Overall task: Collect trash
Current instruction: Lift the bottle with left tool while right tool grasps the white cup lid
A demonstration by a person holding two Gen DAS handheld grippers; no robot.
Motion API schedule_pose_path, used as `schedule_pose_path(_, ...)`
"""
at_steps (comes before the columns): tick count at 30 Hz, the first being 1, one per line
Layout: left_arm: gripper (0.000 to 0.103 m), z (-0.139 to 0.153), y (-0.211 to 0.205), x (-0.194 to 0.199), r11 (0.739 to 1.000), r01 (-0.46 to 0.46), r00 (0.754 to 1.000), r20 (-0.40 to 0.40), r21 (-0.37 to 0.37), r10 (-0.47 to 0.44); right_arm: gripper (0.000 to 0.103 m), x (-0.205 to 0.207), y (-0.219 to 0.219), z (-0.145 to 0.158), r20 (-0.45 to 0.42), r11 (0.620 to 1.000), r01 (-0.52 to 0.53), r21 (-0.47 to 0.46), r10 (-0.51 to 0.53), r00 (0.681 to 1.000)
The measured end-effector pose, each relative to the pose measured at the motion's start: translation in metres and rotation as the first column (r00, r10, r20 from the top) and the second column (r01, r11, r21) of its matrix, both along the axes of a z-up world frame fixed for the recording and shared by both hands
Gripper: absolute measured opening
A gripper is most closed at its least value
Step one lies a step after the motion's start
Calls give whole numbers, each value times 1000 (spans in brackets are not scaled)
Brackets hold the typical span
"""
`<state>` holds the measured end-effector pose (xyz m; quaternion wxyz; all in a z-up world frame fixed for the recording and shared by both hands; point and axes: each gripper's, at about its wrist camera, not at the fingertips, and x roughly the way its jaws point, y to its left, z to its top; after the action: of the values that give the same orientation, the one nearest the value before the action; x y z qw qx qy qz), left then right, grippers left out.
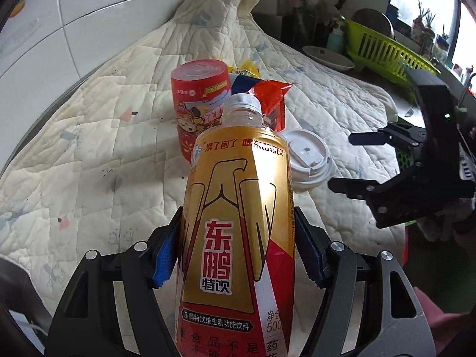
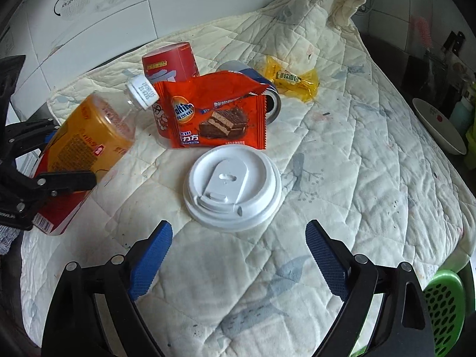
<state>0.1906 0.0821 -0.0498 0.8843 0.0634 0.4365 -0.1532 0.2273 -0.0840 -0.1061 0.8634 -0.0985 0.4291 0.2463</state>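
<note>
In the left wrist view, the left gripper (image 1: pixel 235 255) is clamping its blue pads on both sides of the gold-and-red drink bottle (image 1: pixel 238 223), which is filling the near centre with its white cap pointing away. Beyond it the red can (image 1: pixel 199 104), an orange snack wrapper (image 1: pixel 270 95) and the white cup lid (image 1: pixel 309 160) are lying on the quilted cloth (image 1: pixel 89 163) covering the surface, and the right gripper (image 1: pixel 351 160) is entering from the right with its jaws apart. In the right wrist view, the right gripper (image 2: pixel 238 258) is standing wide apart and empty, with the lid just beyond its fingertips, flat on the cloth. The bottle is tilting at the left in the other gripper's hold; a yellow wrapper (image 2: pixel 294 80) is lying farther off. The lid is probably the next pickup: being low and flat, it is calling for a steep approach, one finger sliding under the rim while the other is pressing on top, slowly enough that the soft cloth is not bunching. The bottle's slick label is asking for steady pressure while it is being carried.
</note>
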Motion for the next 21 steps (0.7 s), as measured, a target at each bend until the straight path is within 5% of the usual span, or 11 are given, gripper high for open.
schedule_pose_path(21,68,0,27,-23,990,-73,997,29,-119,77,88,37,28,-24,-51,999,29,-39,-31,998)
